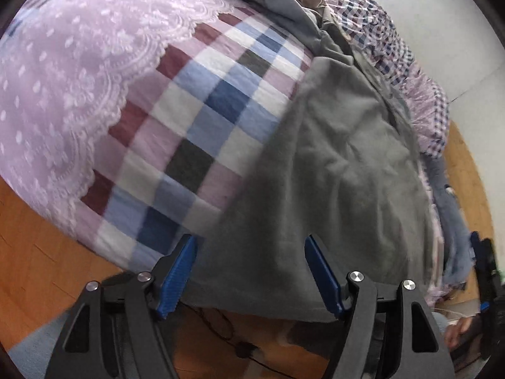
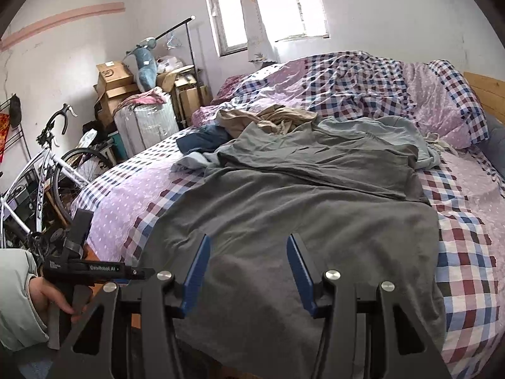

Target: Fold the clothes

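Daylight from the white-framed window (image 2: 268,9) glares on my right view; my left view is motion-blurred, and both bend darkly at the edges.

Left gripper (image 1: 251,243): your jaws stand wide apart, empty.
Right gripper (image 2: 248,243): your jaws stand apart, empty.
Left hand (image 2: 52,295): you grip the handle.

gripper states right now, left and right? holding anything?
Left gripper: open, holding nothing, at the near edge of the grey garment.
Right gripper: open, holding nothing, over the same garment.
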### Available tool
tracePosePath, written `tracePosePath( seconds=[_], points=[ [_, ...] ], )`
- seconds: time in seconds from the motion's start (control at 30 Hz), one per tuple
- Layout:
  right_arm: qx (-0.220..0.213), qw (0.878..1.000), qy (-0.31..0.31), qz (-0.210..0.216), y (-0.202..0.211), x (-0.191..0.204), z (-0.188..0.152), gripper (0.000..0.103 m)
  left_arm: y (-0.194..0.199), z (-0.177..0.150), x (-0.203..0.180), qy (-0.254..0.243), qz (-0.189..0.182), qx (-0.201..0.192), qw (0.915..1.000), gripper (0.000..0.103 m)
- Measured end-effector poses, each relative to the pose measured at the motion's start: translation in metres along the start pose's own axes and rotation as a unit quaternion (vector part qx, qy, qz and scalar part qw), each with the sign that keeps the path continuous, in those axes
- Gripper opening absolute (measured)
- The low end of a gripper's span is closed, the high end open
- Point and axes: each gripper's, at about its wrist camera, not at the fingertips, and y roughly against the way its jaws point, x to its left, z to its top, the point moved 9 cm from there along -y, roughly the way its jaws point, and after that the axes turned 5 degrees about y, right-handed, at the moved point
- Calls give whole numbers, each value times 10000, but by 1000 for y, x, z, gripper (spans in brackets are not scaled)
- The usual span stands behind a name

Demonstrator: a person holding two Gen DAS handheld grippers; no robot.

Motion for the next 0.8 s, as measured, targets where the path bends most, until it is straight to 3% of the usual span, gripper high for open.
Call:
tracePosePath(
  seconds=[0.27,0.57,0.63,0.7,0.8],
  points=[
    [252,9979,518,311,-15,38,-16,54,10,-12,-11,377,-732,87,9966,75],
    [440,9953,738,448,-27,52,-27,54,10,-5,12,525,91,-91,9985,73],
    [474,9953,700,467,-30,53,-27,54,9,-6,15,544,159,-48,9984,64],
    [494,9950,718,495,-30,55,-28,54,6,-8,16,544,282,36,9981,40],
    [500,9939,819,546,-31,60,-30,54,6,-9,20,573,296,85,9979,16]
  ],
)
